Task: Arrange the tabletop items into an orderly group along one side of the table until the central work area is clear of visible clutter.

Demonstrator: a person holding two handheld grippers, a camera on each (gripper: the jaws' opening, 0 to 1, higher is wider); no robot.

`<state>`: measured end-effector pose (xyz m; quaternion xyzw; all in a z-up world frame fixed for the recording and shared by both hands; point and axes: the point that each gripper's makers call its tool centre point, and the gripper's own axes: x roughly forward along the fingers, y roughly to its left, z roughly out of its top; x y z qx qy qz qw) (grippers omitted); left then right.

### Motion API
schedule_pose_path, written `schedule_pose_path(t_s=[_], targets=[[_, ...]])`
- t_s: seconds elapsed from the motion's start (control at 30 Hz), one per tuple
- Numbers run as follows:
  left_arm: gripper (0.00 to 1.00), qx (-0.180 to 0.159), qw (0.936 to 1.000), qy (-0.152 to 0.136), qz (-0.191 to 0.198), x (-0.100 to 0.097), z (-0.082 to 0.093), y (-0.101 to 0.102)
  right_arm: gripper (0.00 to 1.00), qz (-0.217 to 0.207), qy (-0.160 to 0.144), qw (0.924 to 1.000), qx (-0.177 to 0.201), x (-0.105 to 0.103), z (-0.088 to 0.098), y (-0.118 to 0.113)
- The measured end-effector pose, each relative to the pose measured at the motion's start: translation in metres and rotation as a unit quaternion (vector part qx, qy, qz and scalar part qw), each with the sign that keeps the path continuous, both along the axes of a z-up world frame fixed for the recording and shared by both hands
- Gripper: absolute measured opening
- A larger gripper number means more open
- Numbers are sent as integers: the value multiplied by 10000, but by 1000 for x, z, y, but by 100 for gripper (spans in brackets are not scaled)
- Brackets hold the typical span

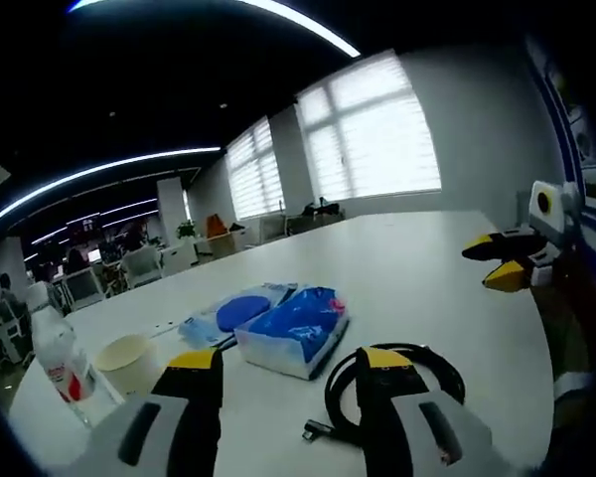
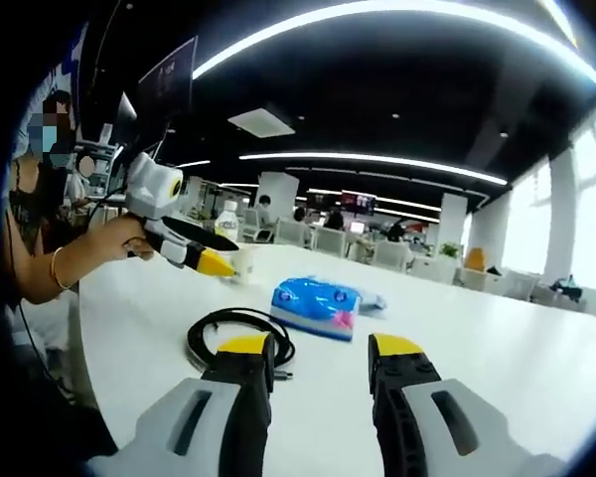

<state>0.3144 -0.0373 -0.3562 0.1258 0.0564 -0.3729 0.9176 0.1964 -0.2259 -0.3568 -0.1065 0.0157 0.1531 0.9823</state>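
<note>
A blue tissue pack (image 1: 298, 328) lies mid-table on the white table (image 1: 427, 268), just ahead of my left gripper (image 1: 290, 363), which stands open and holds nothing. A coiled black cable (image 1: 392, 390) sits by its right jaw. Behind the pack lies a flat blue pouch (image 1: 240, 310). A paper cup (image 1: 127, 360) and a clear bottle (image 1: 58, 348) stand at the left. My right gripper (image 2: 321, 348) hangs open over the table, short of the cable (image 2: 240, 338) and the tissue pack (image 2: 316, 303). It also enters the left gripper view (image 1: 499, 263) from the right.
A hand holds the left gripper (image 2: 194, 248) near the cup (image 2: 246, 263) and bottle (image 2: 226, 224). A person's arm and body fill the left side of the right gripper view. Office desks and chairs (image 2: 328, 238) stand beyond the table; bright windows (image 1: 377, 129) line the far wall.
</note>
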Motion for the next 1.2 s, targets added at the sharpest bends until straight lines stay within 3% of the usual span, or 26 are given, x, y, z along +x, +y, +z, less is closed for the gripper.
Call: schedule_pose_path(t_s=[0.27,0.67,0.87,1.2], targets=[[53,-91,9998,162,-21,3,-9,-6,32,20,181,9998,-13,13,-7,1],[49,167,9992,321,-171,11,-23,-23,29,160,254,9995,-133,39,-9,6],[46,196,9993,263,-169,17,-15,-26,29,250,283,9988,-309,51,-6,9],[45,177,9991,368,-92,24,-22,-30,29,312,267,9987,-295,75,-4,18]])
